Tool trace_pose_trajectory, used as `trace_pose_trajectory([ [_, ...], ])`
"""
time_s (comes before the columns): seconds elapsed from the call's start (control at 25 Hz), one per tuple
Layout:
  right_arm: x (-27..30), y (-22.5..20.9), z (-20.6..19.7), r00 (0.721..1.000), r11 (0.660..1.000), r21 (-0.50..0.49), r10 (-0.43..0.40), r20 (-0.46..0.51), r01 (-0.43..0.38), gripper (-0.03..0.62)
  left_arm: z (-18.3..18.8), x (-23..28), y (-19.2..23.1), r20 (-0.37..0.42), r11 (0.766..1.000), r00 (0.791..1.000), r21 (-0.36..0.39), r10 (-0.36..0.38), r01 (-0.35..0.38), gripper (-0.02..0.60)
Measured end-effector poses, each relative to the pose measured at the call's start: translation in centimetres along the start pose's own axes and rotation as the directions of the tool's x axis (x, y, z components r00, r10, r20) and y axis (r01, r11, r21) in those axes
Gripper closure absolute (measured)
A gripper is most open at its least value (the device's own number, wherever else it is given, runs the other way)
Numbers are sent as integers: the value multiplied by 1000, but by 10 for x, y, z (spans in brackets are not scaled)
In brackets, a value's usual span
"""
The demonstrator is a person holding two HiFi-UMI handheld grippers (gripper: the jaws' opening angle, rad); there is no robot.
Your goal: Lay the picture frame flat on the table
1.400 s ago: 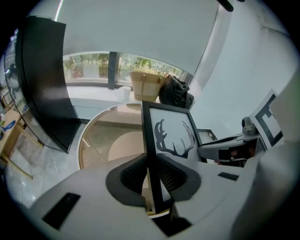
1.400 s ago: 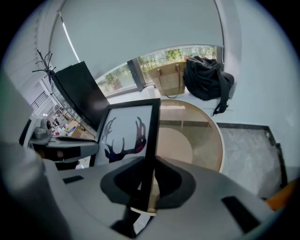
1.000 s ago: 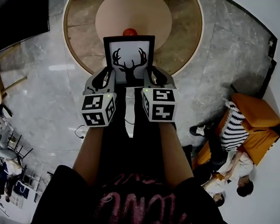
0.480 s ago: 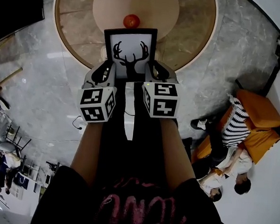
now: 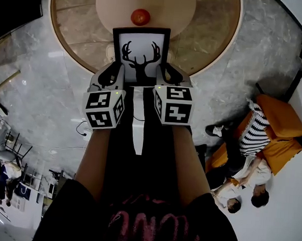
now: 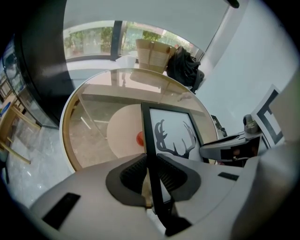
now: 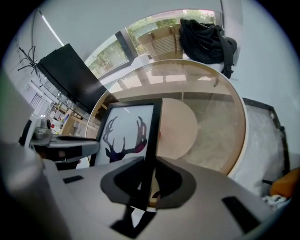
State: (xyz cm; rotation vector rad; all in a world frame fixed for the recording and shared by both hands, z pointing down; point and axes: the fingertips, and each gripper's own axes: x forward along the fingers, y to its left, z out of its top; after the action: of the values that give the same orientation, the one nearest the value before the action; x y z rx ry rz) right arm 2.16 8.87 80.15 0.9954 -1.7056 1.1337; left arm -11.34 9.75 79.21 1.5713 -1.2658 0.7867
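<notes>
Fingers (image 6: 132, 174) of our left gripper (image 5: 114, 75) and right gripper (image 5: 169, 77) are clamped on the picture frame's (image 5: 141, 49) two side rails, holding it upright over the round table's (image 5: 212, 45) near edge. We judge it light, stiff and possibly fragile in front, so the rails suit gripping. Its deer print faces us, long axis standing vertical.
</notes>
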Motion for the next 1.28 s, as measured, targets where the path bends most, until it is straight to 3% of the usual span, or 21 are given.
trace_pose_trajectory([
  [0.56, 11, 0, -8, 1000, 1000, -23, 1, -30, -1, 510, -15, 13, 6, -44, 999, 999, -45, -1, -1, 509],
  [0.96, 10, -1, -7, 1000, 999, -37, -12, -25, 11, 502, -14, 14, 9, -53, 1000, 998, -27, -15, 13, 484],
  [1.28, -11, -2, 12, 999, 999, -31, -31, 34, 32, 496, 11, -7, 10, 10, 1000, 1000, -7, -7, 7, 476],
])
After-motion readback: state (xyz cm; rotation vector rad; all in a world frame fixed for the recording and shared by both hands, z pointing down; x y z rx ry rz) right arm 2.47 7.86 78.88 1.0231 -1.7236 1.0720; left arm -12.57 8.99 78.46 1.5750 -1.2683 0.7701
